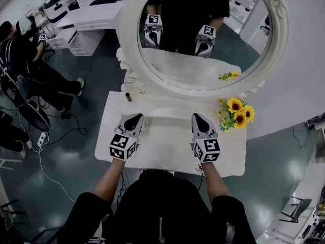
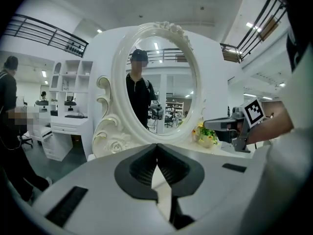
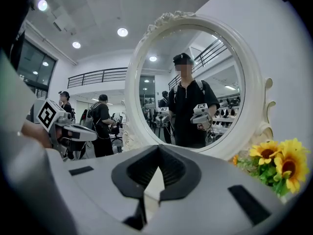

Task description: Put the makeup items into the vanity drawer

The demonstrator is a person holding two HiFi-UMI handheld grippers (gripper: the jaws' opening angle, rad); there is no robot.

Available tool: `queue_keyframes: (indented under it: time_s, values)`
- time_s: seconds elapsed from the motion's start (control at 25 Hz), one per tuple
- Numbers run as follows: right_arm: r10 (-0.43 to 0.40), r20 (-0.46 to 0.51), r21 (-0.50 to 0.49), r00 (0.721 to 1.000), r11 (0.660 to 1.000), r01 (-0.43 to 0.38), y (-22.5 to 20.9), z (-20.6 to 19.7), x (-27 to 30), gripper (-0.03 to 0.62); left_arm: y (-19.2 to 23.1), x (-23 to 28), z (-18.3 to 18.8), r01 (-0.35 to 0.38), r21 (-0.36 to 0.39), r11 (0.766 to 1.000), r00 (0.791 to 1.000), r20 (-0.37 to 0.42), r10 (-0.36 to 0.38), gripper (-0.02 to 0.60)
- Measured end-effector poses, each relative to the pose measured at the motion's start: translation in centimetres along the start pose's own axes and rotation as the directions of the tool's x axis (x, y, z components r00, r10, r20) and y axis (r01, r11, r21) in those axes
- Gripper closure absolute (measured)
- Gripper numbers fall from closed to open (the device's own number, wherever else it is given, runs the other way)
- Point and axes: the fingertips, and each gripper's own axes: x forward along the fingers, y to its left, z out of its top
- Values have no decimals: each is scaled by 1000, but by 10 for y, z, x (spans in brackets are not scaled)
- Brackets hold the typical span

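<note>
A white vanity table (image 1: 167, 154) is seen from steeply above, in the middle of a grey floor. At its far edge stands an oval mirror (image 1: 130, 44) in an ornate white frame. A bunch of sunflowers (image 1: 236, 112) is placed at the far right of the tabletop. A small dark object (image 1: 128, 96), too small to identify, lies at the far left corner beside the mirror's base. The drawer cannot be made out from above. The left gripper (image 1: 136, 117) is held over the near left of the tabletop, its jaws pressed together with nothing pinched. The right gripper (image 1: 198, 117) is held over the near right, jaw tips likewise pressed together and empty. A seated person (image 1: 30, 67) is seen at far left.
</note>
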Motion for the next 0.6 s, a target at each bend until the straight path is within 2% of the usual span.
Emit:
queue_keyframes:
  time_s: [0.6]
  values:
    - [-12,-1,22,1000,1000,12,-5,-7,-6,591,-5,9,-11,21,-12,1000,1000,-22,-22,561]
